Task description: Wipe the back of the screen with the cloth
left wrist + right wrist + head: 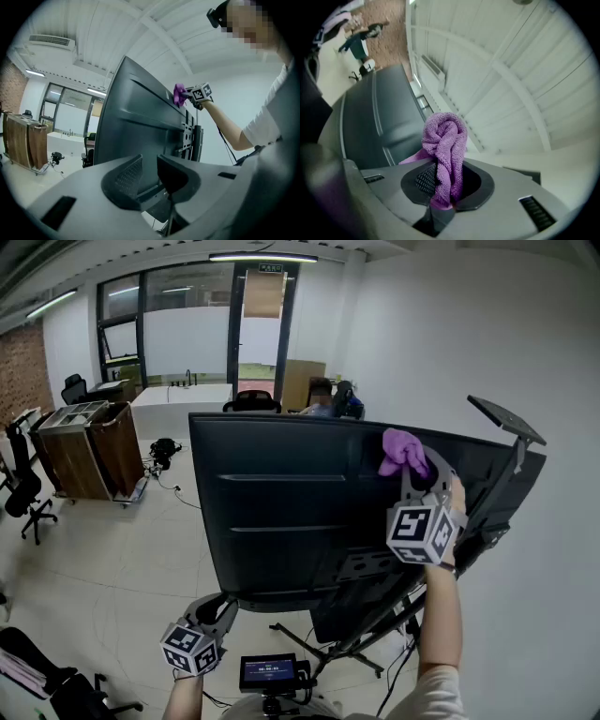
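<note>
The big black screen stands tilted on its stand, its back toward me. A purple cloth is bunched up against the top right of that back. My right gripper is shut on the cloth, which bulges out above the jaws, with the screen just behind it. My left gripper is low down at the screen's bottom left. Its jaws stand narrowly apart with the screen's lower edge between them. The left gripper view also catches the cloth high on the screen.
The stand's black legs spread over the floor beneath the screen. A mount plate juts out at the upper right near the white wall. Wooden cabinets and an office chair are at left. A small display sits by my feet.
</note>
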Available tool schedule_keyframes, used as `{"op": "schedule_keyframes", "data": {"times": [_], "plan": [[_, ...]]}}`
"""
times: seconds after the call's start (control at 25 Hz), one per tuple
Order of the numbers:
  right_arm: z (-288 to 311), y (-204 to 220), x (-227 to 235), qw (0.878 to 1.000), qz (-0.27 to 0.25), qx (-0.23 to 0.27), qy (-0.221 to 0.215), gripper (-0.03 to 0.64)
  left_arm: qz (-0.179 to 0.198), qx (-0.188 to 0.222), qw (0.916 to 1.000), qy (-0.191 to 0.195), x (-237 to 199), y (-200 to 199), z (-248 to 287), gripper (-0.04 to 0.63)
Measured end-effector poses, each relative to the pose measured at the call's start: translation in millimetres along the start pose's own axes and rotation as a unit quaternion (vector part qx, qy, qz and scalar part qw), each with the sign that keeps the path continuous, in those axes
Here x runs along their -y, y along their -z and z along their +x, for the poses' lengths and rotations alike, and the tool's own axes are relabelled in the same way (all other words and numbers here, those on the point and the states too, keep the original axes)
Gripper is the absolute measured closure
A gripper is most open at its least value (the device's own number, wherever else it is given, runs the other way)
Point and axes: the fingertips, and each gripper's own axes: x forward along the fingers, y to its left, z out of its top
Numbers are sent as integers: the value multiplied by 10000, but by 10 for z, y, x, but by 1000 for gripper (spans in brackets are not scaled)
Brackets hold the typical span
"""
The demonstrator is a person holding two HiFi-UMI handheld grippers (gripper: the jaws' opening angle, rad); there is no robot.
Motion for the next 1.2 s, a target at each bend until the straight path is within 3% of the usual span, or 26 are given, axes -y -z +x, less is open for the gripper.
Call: {"op": "schedule_keyframes", "data": {"times": [0.12,0.24,0.36,0.52,0.6,0.76,0.92,1.04,1.2], "plan": [[-253,-1090,-629,9896,-385,1258,-583,566,4,37,10000,-89,-86,-12,3,495],[-384,-1887,-1297,9705,-779,2049,-1002,566,23,96,9997,-207,-132,-48,21,495],[-456,-2410,-1968,9514,-1042,2435,-1573,566,82,117,9993,-358,-134,-87,-63,495],[-301,-2731,-2456,9426,-1562,2408,-1707,566,97,217,9981,-566,-143,-137,-255,495],[-186,-2657,-2529,9432,-1780,2273,-1647,566,58,224,9978,-615,-122,-107,-313,495],[-144,-2208,-2267,9514,-1643,2010,-1658,566,-3,190,9981,-594,-95,-36,-287,495],[29,-1239,-1624,9687,-1822,1161,-1218,566,3,152,9990,-416,-28,-17,-145,495],[72,-502,-1169,9777,-1682,557,-1126,566,25,124,9995,-280,22,-23,-107,495],[111,446,-639,9758,-1944,-541,-843,568,54,109,9998,-154,94,-43,-85,495]]}}
